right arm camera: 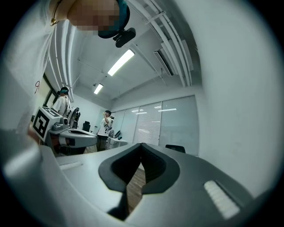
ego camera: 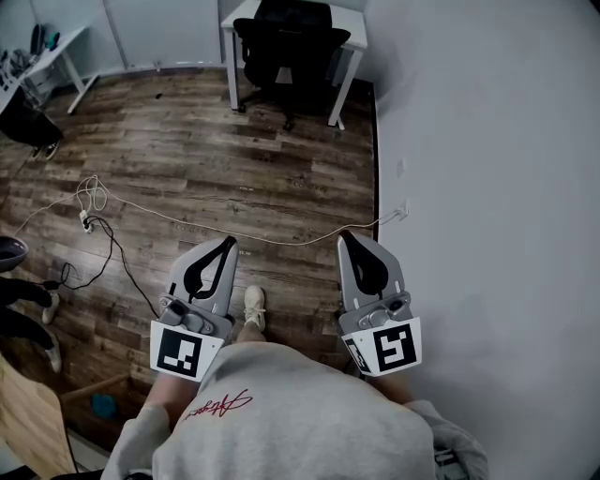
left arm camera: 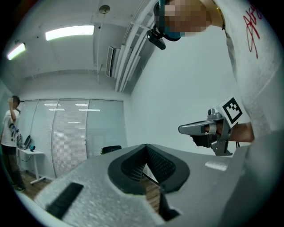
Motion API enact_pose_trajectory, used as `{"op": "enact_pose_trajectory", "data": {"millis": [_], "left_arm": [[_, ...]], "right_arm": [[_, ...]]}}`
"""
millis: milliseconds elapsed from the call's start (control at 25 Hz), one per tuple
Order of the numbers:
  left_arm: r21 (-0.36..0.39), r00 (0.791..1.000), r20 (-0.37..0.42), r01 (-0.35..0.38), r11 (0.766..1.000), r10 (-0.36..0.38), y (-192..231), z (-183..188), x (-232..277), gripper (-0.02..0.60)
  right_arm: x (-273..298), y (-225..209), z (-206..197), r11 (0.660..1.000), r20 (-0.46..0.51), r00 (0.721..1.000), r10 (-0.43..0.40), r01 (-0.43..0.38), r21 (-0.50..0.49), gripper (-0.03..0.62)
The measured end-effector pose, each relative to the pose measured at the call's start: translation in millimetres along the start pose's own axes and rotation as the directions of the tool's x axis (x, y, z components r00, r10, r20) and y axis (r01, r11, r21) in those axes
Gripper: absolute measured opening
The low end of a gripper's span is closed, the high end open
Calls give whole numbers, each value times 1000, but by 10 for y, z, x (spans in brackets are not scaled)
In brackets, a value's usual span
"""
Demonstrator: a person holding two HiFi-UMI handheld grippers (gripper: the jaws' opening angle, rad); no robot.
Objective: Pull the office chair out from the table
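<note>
Closest in, the left hand-held gripper (ego camera: pixel 228 243) and the right hand-held gripper (ego camera: pixel 345 236) are held side by side in front of the person's pale sweatshirt (ego camera: pixel 291 412). Both are clenched, jaws together with nothing between them, pointing ahead along the room. A light shoe (ego camera: pixel 253 303) shows between them on the wooden floor (ego camera: pixel 206 159). Just beyond, a white cable (ego camera: pixel 234 231) runs across the boards to the right-hand wall (ego camera: pixel 487 141). Well apart, at the far end, the black office chair (ego camera: pixel 291 42) sits tucked under the white bench (ego camera: pixel 349 13).
</note>
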State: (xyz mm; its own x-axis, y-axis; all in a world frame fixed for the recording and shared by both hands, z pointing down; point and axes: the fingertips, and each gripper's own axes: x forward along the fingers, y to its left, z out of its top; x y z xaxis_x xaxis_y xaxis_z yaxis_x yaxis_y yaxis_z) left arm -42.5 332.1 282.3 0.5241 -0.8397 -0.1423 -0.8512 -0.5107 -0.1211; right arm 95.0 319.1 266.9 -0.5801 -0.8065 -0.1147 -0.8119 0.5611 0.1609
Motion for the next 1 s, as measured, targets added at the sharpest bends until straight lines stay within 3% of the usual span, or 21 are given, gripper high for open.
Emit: {"op": "enact_pose_trajectory", "data": {"millis": [1000], "left_arm": [[-4,1000,-6,31,1000,-31,1417,-219,1265,-5]], "right_arm": [[1785,-585,-105,999,13,999,-37,37,-2,-2]]}}
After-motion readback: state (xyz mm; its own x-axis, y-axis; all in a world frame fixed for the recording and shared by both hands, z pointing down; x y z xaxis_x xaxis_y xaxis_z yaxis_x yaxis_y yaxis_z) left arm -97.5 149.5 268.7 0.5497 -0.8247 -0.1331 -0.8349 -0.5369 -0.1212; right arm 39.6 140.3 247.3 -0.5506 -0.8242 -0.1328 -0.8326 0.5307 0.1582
